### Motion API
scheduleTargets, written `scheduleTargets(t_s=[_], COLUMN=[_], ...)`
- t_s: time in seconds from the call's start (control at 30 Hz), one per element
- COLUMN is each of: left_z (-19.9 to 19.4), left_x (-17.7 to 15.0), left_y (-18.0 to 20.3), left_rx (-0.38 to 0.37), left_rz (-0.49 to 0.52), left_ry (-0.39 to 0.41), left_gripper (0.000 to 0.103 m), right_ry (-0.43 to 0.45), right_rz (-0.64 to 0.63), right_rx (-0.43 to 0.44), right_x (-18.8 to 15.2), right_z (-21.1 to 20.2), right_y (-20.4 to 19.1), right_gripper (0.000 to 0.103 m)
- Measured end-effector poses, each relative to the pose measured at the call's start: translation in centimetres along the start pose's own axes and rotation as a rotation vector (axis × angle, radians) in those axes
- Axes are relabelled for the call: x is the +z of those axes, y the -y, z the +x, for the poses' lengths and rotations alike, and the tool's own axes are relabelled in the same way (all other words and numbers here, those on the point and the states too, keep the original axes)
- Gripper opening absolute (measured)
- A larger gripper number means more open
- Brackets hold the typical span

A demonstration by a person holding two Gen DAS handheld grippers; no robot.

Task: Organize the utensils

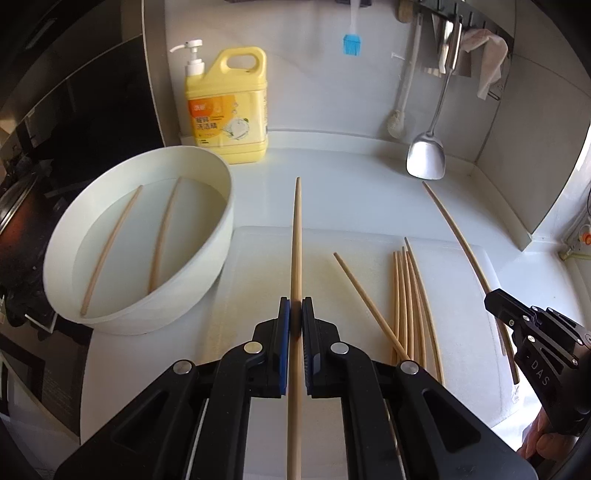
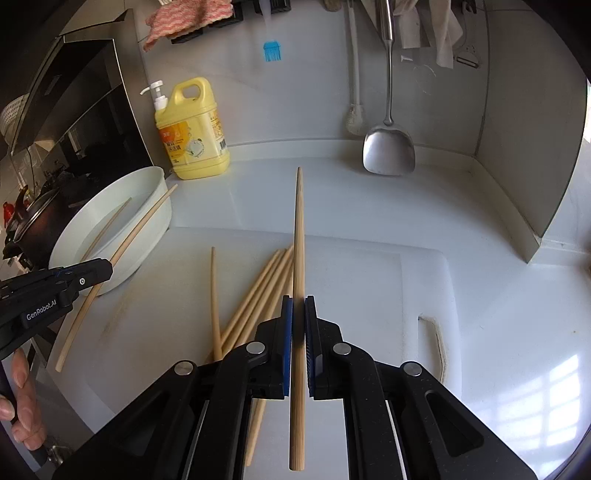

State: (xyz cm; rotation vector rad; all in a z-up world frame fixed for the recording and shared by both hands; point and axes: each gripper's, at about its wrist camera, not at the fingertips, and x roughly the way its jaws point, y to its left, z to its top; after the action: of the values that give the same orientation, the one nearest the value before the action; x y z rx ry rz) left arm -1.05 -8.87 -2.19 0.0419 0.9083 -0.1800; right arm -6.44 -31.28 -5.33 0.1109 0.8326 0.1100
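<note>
The left gripper (image 1: 295, 312) and the right gripper (image 2: 298, 308) each clamp one chopstick (image 1: 296, 236) (image 2: 299, 236) above the white cutting board (image 1: 258, 258) – only the left view shows two chopsticks inside the basin (image 1: 207, 162) of water, only the right view the pink cloth (image 2: 184, 18).

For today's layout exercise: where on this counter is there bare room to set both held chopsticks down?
Free: the cutting board right of the chopstick pile, and the counter between the detergent bottle and the hanging spatula. Crowded: the board's left part beside the white basin.
</note>
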Motion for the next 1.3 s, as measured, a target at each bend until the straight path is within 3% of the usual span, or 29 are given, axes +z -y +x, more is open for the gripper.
scheduleTargets(t_s=[0.23,0.4,0.73,1.0,1.3], left_z=[-4.3,-5.0,0.2,4.6,8.7], left_x=[2.1,4.4,9.3,9.6,9.0], left_y=[-5.1,-10.0,-21.1,-24.8,-25.9], left_rx=[0.045,0.041,0.016,-0.019,-0.012], left_rz=[-0.069,-0.075,-0.048,-0.060,-0.087], left_ry=[0.049,0.072,0.014,-0.062,-0.136], left_gripper=[0.007,0.007,0.007,0.007,0.007], right_ry=[0.025,0.045,0.041,-0.080,-0.223], right_rz=[-0.072,-0.059,-0.021,0.001,0.005], right_rx=[0.068,0.131,0.155,0.208,0.209], right_x=[3.4,6.7,12.3,13.3,12.6], right_z=[-1.6,-0.6,5.5,12.0,16.8], right_y=[-4.8,-9.7,-20.7,-26.2,-27.4], right_gripper=[0.006,0.006,0.006,0.006,0.006])
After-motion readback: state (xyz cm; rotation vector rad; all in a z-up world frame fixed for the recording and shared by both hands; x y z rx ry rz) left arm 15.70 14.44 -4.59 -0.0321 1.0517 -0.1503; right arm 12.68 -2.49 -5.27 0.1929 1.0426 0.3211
